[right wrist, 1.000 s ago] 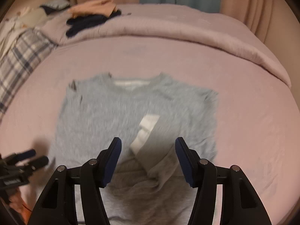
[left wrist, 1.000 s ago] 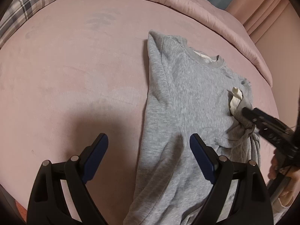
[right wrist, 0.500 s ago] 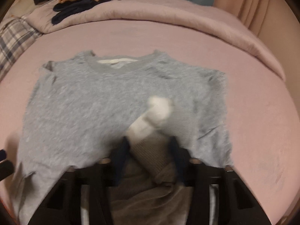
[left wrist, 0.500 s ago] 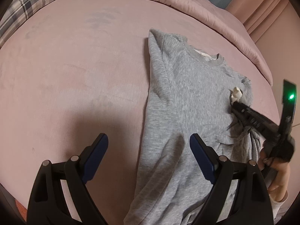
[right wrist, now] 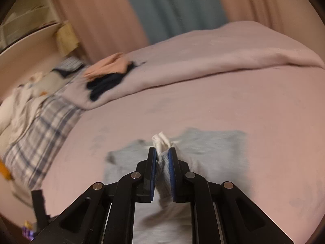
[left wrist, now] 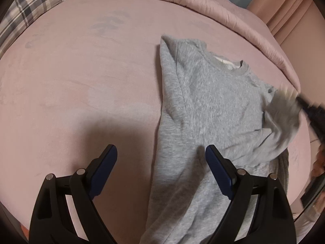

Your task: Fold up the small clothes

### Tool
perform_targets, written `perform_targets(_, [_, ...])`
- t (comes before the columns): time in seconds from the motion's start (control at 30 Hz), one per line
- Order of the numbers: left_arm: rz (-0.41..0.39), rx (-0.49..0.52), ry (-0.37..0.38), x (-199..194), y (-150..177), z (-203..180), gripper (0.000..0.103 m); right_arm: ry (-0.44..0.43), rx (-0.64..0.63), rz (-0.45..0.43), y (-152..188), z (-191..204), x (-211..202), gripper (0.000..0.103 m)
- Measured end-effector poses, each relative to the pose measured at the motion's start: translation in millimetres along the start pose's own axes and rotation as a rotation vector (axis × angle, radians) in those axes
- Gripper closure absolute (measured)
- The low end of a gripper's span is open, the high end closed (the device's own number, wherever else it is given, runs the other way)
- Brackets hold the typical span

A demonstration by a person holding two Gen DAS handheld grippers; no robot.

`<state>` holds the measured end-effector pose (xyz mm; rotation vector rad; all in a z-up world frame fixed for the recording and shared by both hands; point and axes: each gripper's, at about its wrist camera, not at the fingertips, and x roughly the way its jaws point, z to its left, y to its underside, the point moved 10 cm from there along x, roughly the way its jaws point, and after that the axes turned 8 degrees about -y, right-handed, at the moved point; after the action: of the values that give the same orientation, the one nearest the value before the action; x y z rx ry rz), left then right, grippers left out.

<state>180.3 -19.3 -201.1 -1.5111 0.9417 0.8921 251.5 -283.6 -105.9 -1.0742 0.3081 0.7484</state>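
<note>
A grey sweatshirt (left wrist: 205, 109) lies flat on the pink bedspread (left wrist: 81, 81), collar toward one o'clock. The left gripper (left wrist: 161, 158) hangs above its lower hem, jaws spread wide, nothing between them. At three o'clock the right gripper (left wrist: 310, 109), blurred, holds the sleeve (left wrist: 284, 109) lifted off the body. A plaid pillow (left wrist: 30, 10) sits at ten o'clock.

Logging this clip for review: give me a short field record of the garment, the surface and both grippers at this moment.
garment: grey sweatshirt, lying flat, neckline away from the camera
surface: pink bed cover
right gripper: jaws just closed, shut on the sleeve cuff, cuff raised off the body
left gripper: open, nothing between its jaws, above the sweatshirt's edge
background: pile of clothes on the duvet
</note>
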Motion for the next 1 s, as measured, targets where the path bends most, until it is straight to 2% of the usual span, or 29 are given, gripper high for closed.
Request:
perform_targets(0.13, [0.028, 0.022, -0.022, 14, 4, -6, 0.014, 0.148, 0.132, 0.093, 47, -73, 11, 0.09])
perform_targets(0.23, [0.036, 0.028, -0.034, 20, 6, -10, 0.014, 0.219, 0.195, 0.114, 75, -105, 5, 0.091])
perform_targets(0.33, [0.036, 0.034, -0.043, 23, 6, -12, 0.014, 0.184, 0.27, 0.12, 87, -118, -1, 0.091])
perform_targets(0.6, [0.04, 0.032, -0.055, 26, 6, -13, 0.011, 0.166, 0.29, 0.114, 86, -118, -9, 0.091])
perform_targets(0.67, [0.04, 0.017, -0.05, 28, 4, -12, 0.011, 0.158, 0.285, 0.098, 83, -116, -10, 0.087])
perform_targets(0.7, [0.04, 0.012, -0.049, 28, 4, -12, 0.01, 0.152, 0.284, 0.087, 79, -115, -12, 0.078])
perform_targets(0.73, [0.037, 0.01, -0.05, 28, 4, -12, 0.009, 0.146, 0.283, 0.078, 76, -113, -13, 0.063])
perform_targets(0.8, [0.033, 0.011, -0.051, 31, 3, -13, 0.007, 0.132, 0.272, 0.062, 70, -109, -12, 0.047])
perform_targets(0.97, [0.026, 0.011, -0.062, 32, 4, -14, 0.006, 0.158, 0.214, 0.142, 78, -105, 15, 0.047])
perform_targets(1.0, [0.026, 0.01, -0.06, 32, 3, -14, 0.006, 0.167, 0.205, 0.155, 80, -105, 19, 0.05])
